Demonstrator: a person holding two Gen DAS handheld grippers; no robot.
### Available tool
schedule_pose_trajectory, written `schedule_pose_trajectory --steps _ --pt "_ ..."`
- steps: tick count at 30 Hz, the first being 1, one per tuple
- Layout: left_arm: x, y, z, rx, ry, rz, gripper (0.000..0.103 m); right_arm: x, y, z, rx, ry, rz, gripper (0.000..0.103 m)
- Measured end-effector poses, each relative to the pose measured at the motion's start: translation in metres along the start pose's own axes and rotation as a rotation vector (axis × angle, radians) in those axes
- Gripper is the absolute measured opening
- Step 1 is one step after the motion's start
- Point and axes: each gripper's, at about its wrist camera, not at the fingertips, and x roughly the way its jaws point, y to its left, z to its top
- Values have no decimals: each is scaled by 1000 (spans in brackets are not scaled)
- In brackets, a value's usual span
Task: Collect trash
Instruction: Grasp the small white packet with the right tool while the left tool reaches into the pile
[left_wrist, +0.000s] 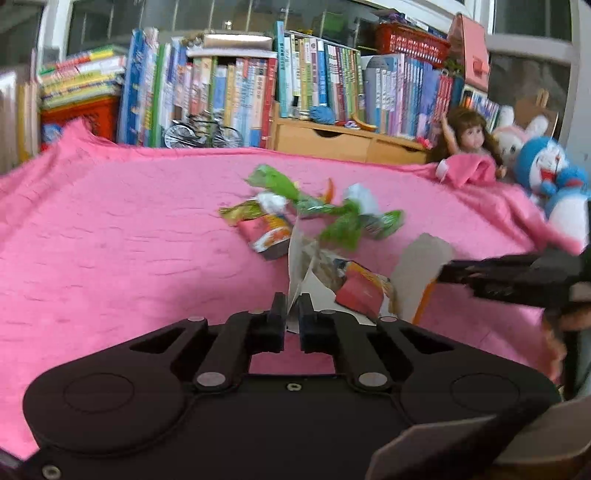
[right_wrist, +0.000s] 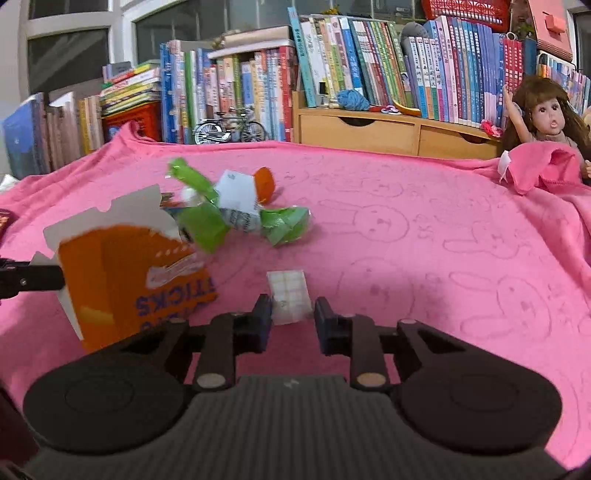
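Pink towelling, printed with faint rabbits, covers the desk (right_wrist: 424, 236) on which litter is being gathered. Nearest the left camera, the left gripper (left_wrist: 292, 308) is seen with its fingers together, clamped on the thin white edge of a torn wrapper (left_wrist: 301, 266) that is lifted off the cloth. Nearest the right camera, the right gripper (right_wrist: 293, 308) is shown with its fingers partly apart around a small white blister-like piece (right_wrist: 289, 297); one finger appears to touch it, but whether both press on it cannot be told. An orange carton (right_wrist: 125, 280), torn open, is seen blurred just to the left of that gripper. Farther back, green wrappers (right_wrist: 207, 218), a white label and a red snack packet (left_wrist: 267, 234) lie scattered near the middle of the cloth. No bin or bag is shown, so the collecting is judged to be at an early stage, with most pieces still left. Beyond, a doll (right_wrist: 543, 110), plush toys (left_wrist: 546, 173) and rows of books (right_wrist: 369, 59) are seen. Motion blur hides the lettering on most wrappers.
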Motion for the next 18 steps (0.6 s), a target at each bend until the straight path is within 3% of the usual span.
schedule_pose_trajectory --steps 3,6,10,11,12,15,18 --pt "-15 4 -9 38 -19 103 16 -11 7 -7 -28 4 10 31" --pt "-30 1 -16 93 -76 170 39 -17 14 -11 -55 4 4 31" --pt "-40 -10 -16 138 -97 110 37 -18 16 -13 -56 4 -6 32" --pt "-39 -14 -14 144 -76 74 30 -17 16 -13 -50 5 -5 32" --pt "-37 -15 -12 140 -53 47 15 -17 15 -14 -46 5 -5 31" --pt "-28 -23 -8 126 -18 -35 16 -15 16 -17 -37 7 2 32" --pt "-9 -31 -6 145 -6 -16 18 -13 17 -19 -38 9 9 32"
